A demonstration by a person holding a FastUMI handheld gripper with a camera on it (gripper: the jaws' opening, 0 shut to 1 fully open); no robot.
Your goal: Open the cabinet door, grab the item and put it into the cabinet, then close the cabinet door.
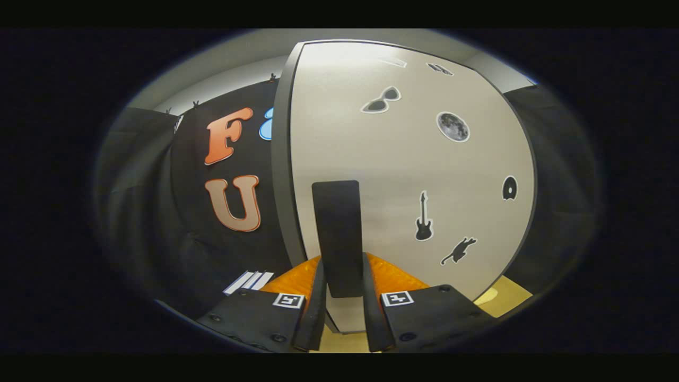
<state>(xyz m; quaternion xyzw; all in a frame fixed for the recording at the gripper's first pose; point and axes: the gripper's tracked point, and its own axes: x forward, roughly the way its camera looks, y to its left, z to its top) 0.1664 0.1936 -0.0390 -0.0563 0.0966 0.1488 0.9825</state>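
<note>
I have the tongs (342, 297) right up against the cabinet door (403, 175), and its dark upright handle (337, 233) stands between the two fingers. Both fingers (317, 313) sit close on either side of the handle's lower end and look to press on it, so I read the tongs as clamped on the handle. The door is pale with a dark edge down its left side, and the handle sits near that edge. To the right of the handle and farther off I see stickers on the door: sunglasses (381, 101), a moon (453, 127), a guitar (423, 217), a cat (459, 250) and a small dark shape (509, 188) near the right edge. I can read no writing on any of them. Something orange (395, 276) shows just behind the fingers, low against the door. A yellowish bench (506, 297) shows at the near right.
</note>
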